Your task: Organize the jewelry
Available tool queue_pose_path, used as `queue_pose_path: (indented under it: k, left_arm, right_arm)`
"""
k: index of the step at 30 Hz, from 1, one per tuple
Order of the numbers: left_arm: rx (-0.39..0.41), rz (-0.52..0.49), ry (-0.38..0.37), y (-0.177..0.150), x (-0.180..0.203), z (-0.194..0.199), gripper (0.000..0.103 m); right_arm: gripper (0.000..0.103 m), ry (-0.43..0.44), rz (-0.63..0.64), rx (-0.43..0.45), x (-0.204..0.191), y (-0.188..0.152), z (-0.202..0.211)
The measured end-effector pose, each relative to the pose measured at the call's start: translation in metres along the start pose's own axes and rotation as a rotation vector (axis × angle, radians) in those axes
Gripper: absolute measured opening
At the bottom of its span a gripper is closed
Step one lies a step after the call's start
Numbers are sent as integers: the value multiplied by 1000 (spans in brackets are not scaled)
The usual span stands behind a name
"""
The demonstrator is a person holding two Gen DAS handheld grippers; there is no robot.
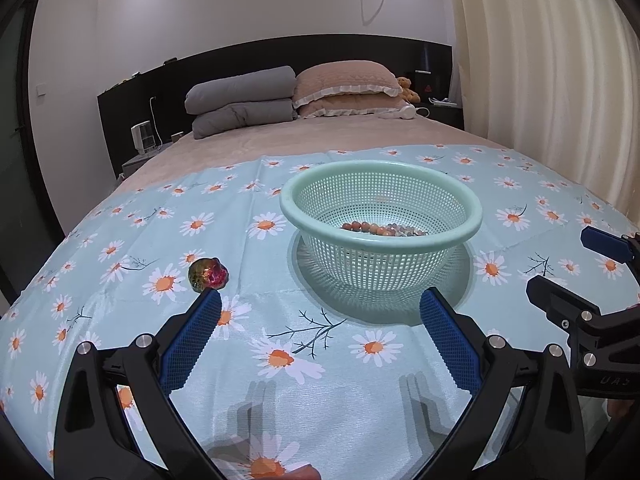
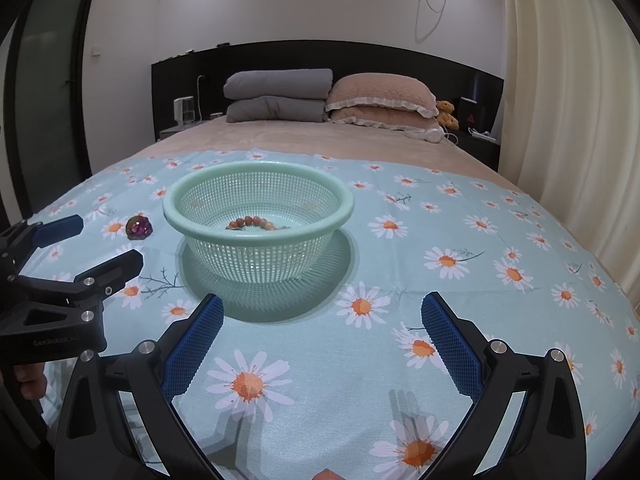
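Cloth: daisy-print tablecloth point(image 1: 360, 400) spread over the foot of the bed point(image 1: 304, 136); its far edge ends short of the pillows point(image 1: 344, 88).
Open room: bare cloth lies between both grippers and the basket, and wide to the basket's right in the right wrist view.
Left gripper point(image 1: 320, 316): jaws spread wide, holding nothing; its left pad tip sits just in front of the iridescent bead bracelet point(image 1: 209, 274), contact unclear.
Right gripper point(image 2: 322, 320): jaws spread wide, empty, above bare cloth just short of the basket.
Container: mint-green perforated plastic basket point(image 2: 256, 168), upright on the cloth.
Contents: a brown-beaded bracelet point(image 2: 252, 223) on the basket floor.
Loose item: the iridescent bead bracelet lies on the cloth left of the basket, apart from it.
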State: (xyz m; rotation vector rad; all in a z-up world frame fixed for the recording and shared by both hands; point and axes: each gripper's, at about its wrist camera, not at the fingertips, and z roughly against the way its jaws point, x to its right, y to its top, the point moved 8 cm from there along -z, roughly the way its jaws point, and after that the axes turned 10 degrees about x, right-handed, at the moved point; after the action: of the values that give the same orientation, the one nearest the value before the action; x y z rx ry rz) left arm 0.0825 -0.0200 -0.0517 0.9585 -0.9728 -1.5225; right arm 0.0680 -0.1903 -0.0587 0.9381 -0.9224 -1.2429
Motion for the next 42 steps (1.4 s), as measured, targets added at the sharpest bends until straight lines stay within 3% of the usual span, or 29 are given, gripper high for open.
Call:
queue_pose_path:
  k: [10,13,19,33,42]
  left_arm:
    - [3,-21,14,0,2,0,97]
    - [-17,2,-43,-1,4,-1,97]
    - [1,22,-46,1,2,2,97]
    - [31,-26,23,4,4,3,97]
    - [35,5,35,6,-2,4,97]
  right_arm:
    - [95,2,6,-4,-1,-1,0]
    - [95,2,9,-4,-2,-1,0]
    - [95,1,11,-5,-2,-1,0]
    - [95,3,17,-8,-4,-2,0]
    - [95,4,23,-11,-5,-4,0]
